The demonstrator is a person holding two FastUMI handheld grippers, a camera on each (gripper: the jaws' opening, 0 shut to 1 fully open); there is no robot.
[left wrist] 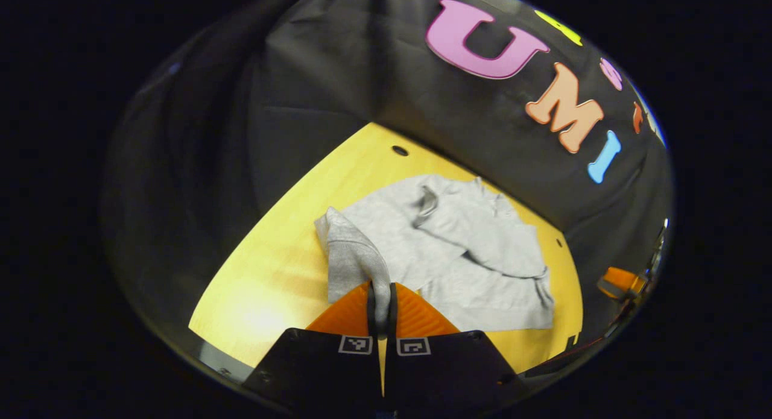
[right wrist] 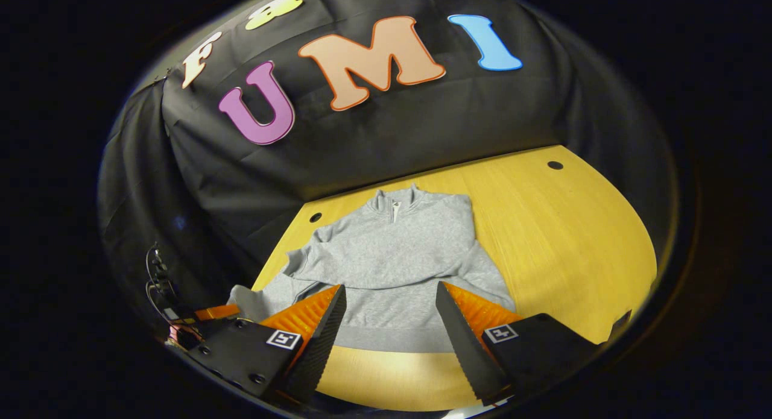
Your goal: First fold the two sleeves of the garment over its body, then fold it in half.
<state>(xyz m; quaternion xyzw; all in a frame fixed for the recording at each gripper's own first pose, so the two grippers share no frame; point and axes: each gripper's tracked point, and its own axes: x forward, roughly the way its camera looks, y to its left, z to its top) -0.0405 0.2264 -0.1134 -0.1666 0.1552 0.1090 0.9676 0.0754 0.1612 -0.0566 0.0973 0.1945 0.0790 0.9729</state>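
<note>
Left gripper pinched tight on a lifted sleeve of the grey sweater spread on the yellow table, other sleeve folded across its body, right gripper wide open, holding nothing, over the hem.

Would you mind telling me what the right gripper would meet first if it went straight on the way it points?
Probably the grey sweatshirt: the open right gripper points at its hem, though depth is unclear.

Plain heather-grey garment lies on a yellow wood-grain table against black cloth.
</note>
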